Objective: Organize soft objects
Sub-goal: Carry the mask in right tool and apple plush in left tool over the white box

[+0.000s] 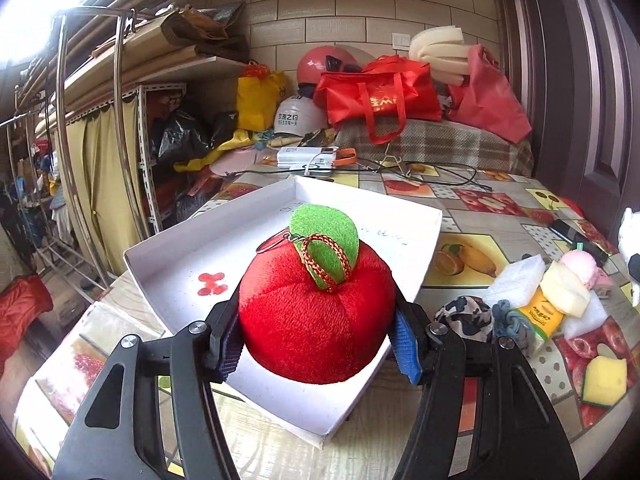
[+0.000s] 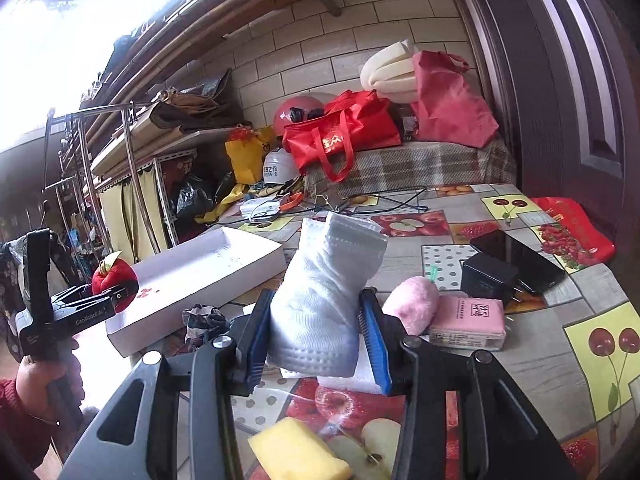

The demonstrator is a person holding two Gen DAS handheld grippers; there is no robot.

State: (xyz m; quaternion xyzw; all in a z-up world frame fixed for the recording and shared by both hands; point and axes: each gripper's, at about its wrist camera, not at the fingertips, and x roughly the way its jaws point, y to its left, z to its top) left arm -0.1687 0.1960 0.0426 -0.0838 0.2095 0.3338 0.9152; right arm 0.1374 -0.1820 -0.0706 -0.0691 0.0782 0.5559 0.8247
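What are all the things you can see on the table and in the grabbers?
plush apple: one, red with green leaf, held over the tray
tray: one, white, table's left part
folded cloth: one, white, held above the table
fluffy toy: one, pink, beside the tissue pack
tissue pack: one, pink, on the table
sponge: one, yellow, near edge
phone: one, black, right side
charger: one, black, by the phone
left gripper: jaws pressed on the apple
right gripper: jaws pressed on the cloth
hand: one, holding the left gripper
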